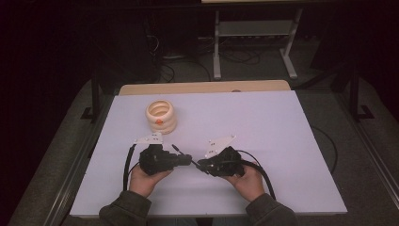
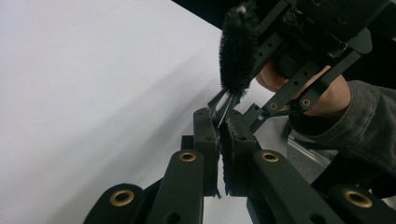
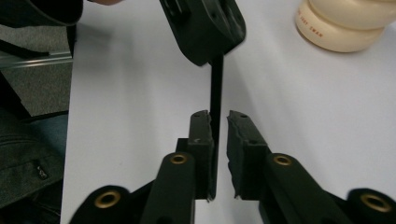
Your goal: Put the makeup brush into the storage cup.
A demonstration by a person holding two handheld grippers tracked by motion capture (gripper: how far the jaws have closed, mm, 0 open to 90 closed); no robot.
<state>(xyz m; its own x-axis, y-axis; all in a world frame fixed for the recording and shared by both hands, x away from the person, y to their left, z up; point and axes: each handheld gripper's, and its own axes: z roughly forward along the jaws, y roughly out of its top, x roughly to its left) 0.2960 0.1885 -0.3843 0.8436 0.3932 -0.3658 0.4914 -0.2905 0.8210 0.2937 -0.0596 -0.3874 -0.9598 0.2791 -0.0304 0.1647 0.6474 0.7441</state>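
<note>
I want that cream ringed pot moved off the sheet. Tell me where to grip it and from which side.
Grip the cream ringed pot across its body, jaws in a groove between two rings, coming straight down. It stands upright, and the bulging rings should stop slipping. The right hand-held gripper is open; the left hand-held gripper is shut on a brush.

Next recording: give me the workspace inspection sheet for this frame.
Surface: pale lilac-white table sheet, bare wooden edge at the far side.
Job's things: black bristle brush on a wire stem; cream ringed plastic stack, untouched.
Clutter: nothing seen.
Grippers: left gripper clamped on the brush's stem; right gripper slightly open around a thin black strip.
Cables: black cables trail from both grippers.
Surroundings: grey metal stand, dark floor.
</note>
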